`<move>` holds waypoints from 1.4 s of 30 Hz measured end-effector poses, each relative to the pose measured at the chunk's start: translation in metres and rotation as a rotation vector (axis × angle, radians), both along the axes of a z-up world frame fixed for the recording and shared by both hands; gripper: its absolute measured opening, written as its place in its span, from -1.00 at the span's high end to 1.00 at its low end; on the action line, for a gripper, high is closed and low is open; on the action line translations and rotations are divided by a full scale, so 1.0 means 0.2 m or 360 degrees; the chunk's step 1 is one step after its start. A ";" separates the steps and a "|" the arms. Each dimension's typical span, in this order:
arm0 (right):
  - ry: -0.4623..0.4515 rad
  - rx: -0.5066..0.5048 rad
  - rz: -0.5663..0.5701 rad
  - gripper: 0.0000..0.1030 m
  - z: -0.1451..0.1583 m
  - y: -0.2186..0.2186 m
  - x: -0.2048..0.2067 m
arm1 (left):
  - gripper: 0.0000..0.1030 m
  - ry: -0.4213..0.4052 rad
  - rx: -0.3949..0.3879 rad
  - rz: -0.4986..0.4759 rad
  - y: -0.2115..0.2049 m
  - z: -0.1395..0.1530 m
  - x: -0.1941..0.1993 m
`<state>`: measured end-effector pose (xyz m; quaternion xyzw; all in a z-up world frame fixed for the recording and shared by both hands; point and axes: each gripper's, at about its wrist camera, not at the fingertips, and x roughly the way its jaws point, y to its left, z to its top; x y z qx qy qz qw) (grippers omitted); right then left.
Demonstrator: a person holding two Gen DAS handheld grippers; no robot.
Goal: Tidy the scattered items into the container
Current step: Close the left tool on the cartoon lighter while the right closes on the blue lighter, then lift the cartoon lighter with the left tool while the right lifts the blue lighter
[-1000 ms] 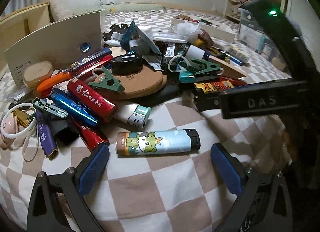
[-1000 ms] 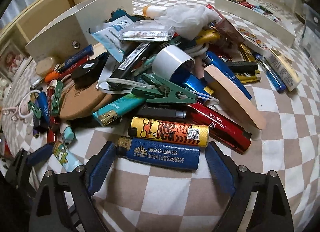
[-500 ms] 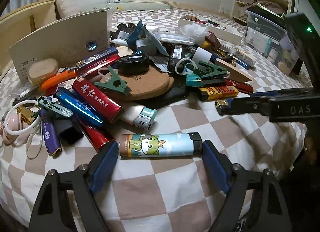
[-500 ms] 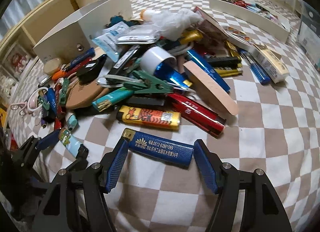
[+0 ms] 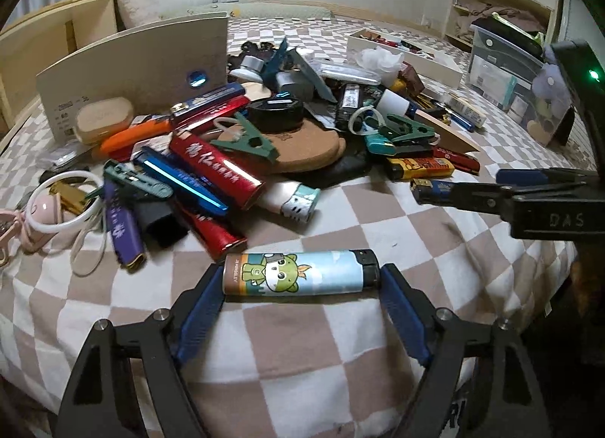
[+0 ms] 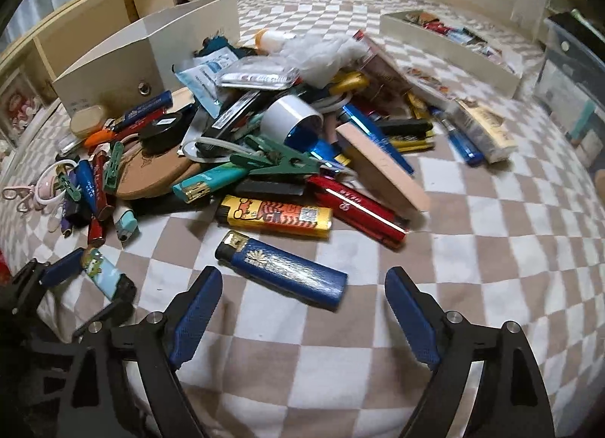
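My left gripper [image 5: 300, 309] is shut on a light-blue cartoon lighter [image 5: 300, 273], gripping it by both ends just above the checkered cloth; it also shows in the right wrist view [image 6: 107, 275]. My right gripper [image 6: 302, 305] is open, and a dark blue lighter [image 6: 281, 267] lies on the cloth just ahead of its fingers, not held. A pile of scattered lighters, clips and tape [image 6: 287, 150] lies behind. A white open box [image 6: 151, 56] stands at the far left of the pile, also in the left wrist view [image 5: 132, 71].
A long white tray [image 6: 450, 41] with items lies at the back right. Plastic storage bins [image 5: 506, 71] stand at the right edge. A yellow lighter [image 6: 276, 216] and a red one [image 6: 355, 211] lie close behind the blue lighter. A wooden shelf [image 6: 87, 25] stands far left.
My left gripper closed onto the cartoon lighter's ends. My right gripper pulled back and opened wider; the dark blue lighter, earlier between its fingers, now lies free ahead of it.
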<state>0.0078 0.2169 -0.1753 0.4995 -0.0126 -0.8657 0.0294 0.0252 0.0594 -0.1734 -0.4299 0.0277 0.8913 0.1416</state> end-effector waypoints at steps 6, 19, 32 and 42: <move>-0.0153 0.0258 0.0026 -0.71 -0.08 0.05 -0.05 | -0.60 -0.0011 0.0007 0.0046 -0.03 0.01 0.00; -0.0085 0.0102 -0.0139 -0.71 -0.01 0.29 -0.12 | -0.79 0.0006 -0.0058 0.0057 0.00 -0.01 -0.01; -0.0084 -0.0047 0.0210 -0.71 -0.08 -0.03 -0.11 | -0.61 0.0022 -0.0098 0.0091 0.01 -0.02 -0.04; -0.0101 -0.0066 0.0127 -0.71 -0.11 0.05 -0.17 | -0.61 0.0003 -0.0056 0.0092 -0.01 -0.01 -0.02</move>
